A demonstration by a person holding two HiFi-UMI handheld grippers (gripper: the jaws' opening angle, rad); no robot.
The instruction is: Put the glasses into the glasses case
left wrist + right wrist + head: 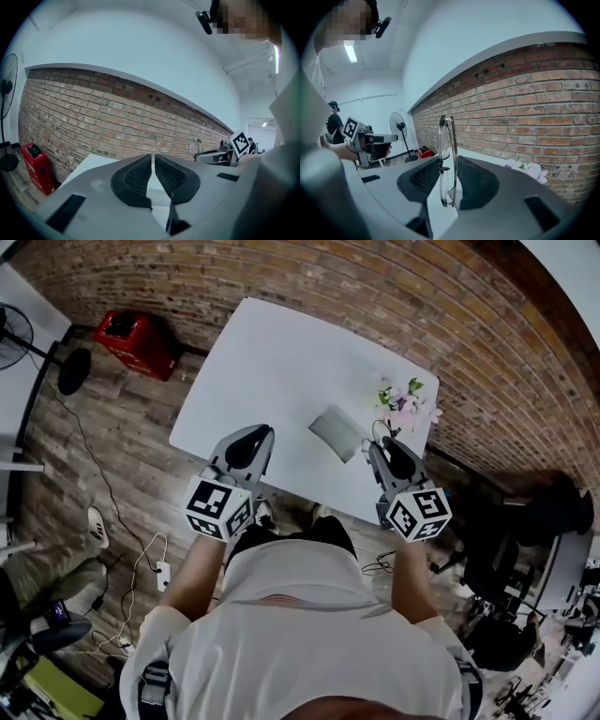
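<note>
A grey glasses case lies closed on the white table, near its front edge. My right gripper hovers just right of the case, level with the table's front edge. In the right gripper view this gripper is shut on a pair of clear-framed glasses, which stand upright and folded between the pads. My left gripper is over the table's front left part, left of the case. Its pads sit almost together with nothing between them.
Pink and white flowers lie at the table's right corner, just beyond the right gripper. A brick wall runs behind the table. On the wooden floor stand a red box, a fan, cables with a power strip, and black chairs.
</note>
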